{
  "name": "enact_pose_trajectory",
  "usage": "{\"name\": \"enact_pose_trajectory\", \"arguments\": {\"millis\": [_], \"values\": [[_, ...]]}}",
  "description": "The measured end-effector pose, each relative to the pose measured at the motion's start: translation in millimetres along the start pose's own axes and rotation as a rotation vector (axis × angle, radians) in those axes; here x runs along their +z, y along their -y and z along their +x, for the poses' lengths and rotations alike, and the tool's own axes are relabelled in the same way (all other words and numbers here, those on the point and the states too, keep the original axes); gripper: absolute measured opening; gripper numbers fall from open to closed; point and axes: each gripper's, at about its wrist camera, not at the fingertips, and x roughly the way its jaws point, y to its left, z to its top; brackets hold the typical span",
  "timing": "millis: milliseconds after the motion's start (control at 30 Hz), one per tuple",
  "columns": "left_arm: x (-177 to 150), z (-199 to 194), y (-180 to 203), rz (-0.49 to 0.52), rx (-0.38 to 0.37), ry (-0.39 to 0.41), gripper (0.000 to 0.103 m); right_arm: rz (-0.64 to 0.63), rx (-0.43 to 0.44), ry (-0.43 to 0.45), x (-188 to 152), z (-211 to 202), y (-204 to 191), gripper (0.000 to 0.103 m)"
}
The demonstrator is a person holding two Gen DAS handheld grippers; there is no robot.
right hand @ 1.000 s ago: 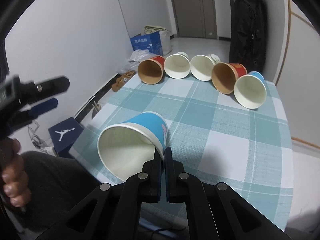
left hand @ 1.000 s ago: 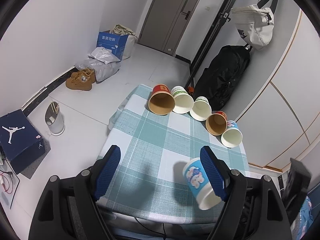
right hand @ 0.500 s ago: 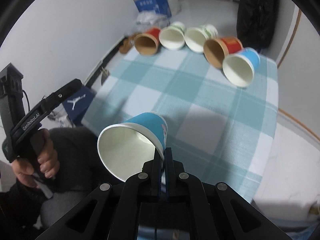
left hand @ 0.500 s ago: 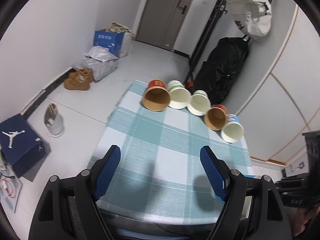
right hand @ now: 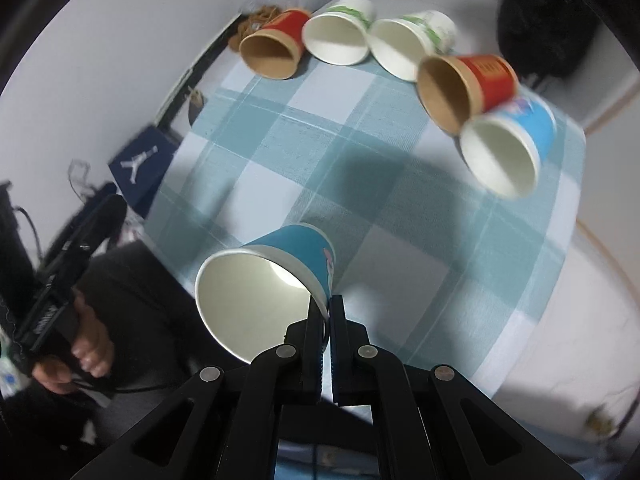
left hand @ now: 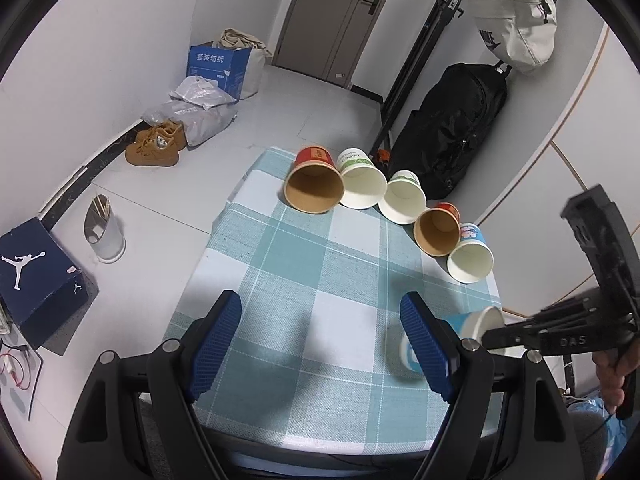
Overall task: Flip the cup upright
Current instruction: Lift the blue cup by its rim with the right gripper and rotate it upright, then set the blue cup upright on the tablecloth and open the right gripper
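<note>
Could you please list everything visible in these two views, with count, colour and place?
held cup: 1, blue, pinched at its rim by the right tongs
lying cups: 5, red, white-green and blue, on their sides along the table's far edge
table: 1, teal-and-white check cloth
shoebox: 1, navy, floor at left
backpack: 1, black, against the wall
left tongs: open, empty
right tongs: shut on the cup rim

Even, cool indoor light from overhead, soft gripper shadows on the checked tablecloth (left hand: 320, 264), left wrist view sharp, right wrist view motion-blurred toward upper right, strong fisheye bending, black vignette at corners
</note>
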Motion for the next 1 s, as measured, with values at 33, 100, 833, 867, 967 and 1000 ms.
{"name": "enact_pose_trajectory", "arguments": {"millis": [33, 100, 833, 867, 967, 1000], "values": [[0, 0, -1, -0.004, -0.003, -0.001, 0.078, -0.014, -0.001, -0.008, 4, 2, -2, 0.002], [0, 0, -1, -0.008, -0.004, -0.005, 0.078, -0.039, -0.004, -0.02, 17, 7, -6, 0.002], [-3, 7, 9, 0.044, 0.011, -0.029, 0.078, 0.126, 0.102, 0.268, 19, 3, 27, 0.054], [-3, 6, 11, 0.05, 0.018, -0.023, 0.078, 0.138, 0.122, 0.321, 10, -2, 28, 0.054], [-2, -1, 17, 0.082, 0.054, 0.038, 0.078, 0.173, 0.115, 0.439, -12, -14, 29, 0.059], [-1, -4, 19, 0.094, 0.047, 0.054, 0.078, 0.18, 0.118, 0.489, -20, -18, 28, 0.06]]}}
